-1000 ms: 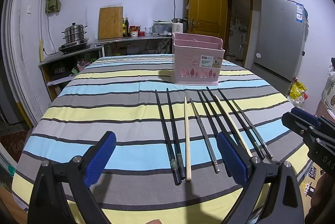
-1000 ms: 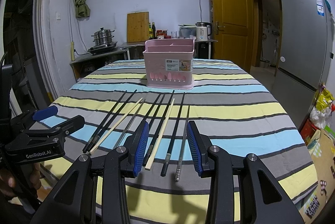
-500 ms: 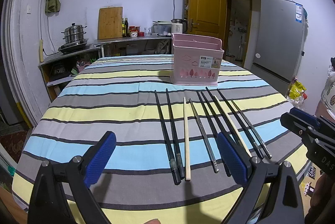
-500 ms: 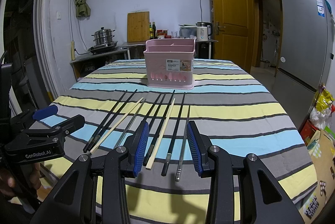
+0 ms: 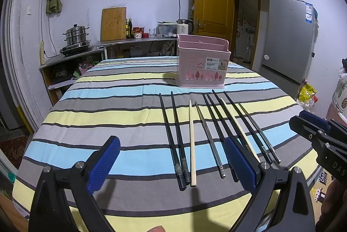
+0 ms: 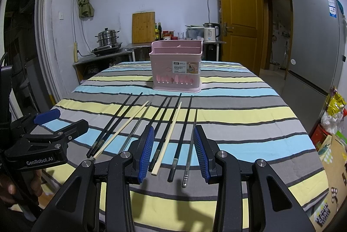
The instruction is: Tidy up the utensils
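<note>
Several chopsticks lie side by side on the striped tablecloth (image 5: 112,123): black ones (image 5: 173,134), pale wooden ones (image 5: 192,141) and grey metal ones (image 5: 208,134). They also show in the right wrist view (image 6: 171,128). A pink utensil basket (image 5: 201,64) stands upright beyond them, also in the right wrist view (image 6: 176,67). My left gripper (image 5: 171,163) is open wide and empty above the chopsticks' near ends. My right gripper (image 6: 173,151) is open and empty, its pads either side of the right-hand chopsticks' near ends.
A counter (image 5: 104,45) with a steel pot (image 5: 74,35), a cutting board (image 5: 113,23) and bottles stands behind the table. A grey fridge (image 5: 288,45) and a wooden door (image 5: 211,0) are at the right. The table's near edge lies just below both grippers.
Both grippers have moved very slightly; the chopsticks and basket have not moved. Both stay open.
</note>
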`<state>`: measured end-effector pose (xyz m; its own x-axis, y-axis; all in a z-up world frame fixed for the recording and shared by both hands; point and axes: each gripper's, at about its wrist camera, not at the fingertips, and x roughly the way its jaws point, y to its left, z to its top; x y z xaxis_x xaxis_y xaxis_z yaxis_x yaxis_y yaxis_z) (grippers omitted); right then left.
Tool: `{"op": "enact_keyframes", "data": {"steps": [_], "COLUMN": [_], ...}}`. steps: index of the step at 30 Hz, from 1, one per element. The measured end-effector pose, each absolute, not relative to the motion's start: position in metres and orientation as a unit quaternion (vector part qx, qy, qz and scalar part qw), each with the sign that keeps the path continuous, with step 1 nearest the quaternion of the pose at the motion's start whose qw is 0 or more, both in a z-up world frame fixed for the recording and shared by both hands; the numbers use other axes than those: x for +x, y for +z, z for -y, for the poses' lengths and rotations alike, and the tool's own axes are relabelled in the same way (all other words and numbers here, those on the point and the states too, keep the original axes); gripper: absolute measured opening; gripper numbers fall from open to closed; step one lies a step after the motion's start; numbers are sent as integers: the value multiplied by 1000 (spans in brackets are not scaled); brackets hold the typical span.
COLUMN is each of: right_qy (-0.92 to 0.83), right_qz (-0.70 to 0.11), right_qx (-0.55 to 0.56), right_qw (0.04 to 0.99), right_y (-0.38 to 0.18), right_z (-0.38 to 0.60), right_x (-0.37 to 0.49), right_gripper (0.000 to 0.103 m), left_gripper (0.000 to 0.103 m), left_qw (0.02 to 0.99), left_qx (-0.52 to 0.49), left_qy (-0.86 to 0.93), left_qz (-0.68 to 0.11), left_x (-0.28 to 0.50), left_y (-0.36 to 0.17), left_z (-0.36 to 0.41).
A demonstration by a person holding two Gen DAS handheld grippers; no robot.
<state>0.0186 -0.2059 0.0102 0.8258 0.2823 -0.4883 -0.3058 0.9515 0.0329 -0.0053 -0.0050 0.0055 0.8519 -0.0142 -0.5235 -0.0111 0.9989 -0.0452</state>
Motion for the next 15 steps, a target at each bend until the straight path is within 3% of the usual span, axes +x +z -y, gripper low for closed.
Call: {"op": "enact_keyframes", "data": {"steps": [15], "right_qy": [154], "right_qz": [-252], "right_qx": [-24], "right_qw": [955], "right_y": [10], "right_z": [205], "right_x": [18], "right_gripper": [39], "left_gripper": [99], "left_qw": [962], "left_qx": [-23], "left_qy": [-2], "left_qz": [-273], "left_x": [-5], "left_y": [5], "left_z": [6]}}
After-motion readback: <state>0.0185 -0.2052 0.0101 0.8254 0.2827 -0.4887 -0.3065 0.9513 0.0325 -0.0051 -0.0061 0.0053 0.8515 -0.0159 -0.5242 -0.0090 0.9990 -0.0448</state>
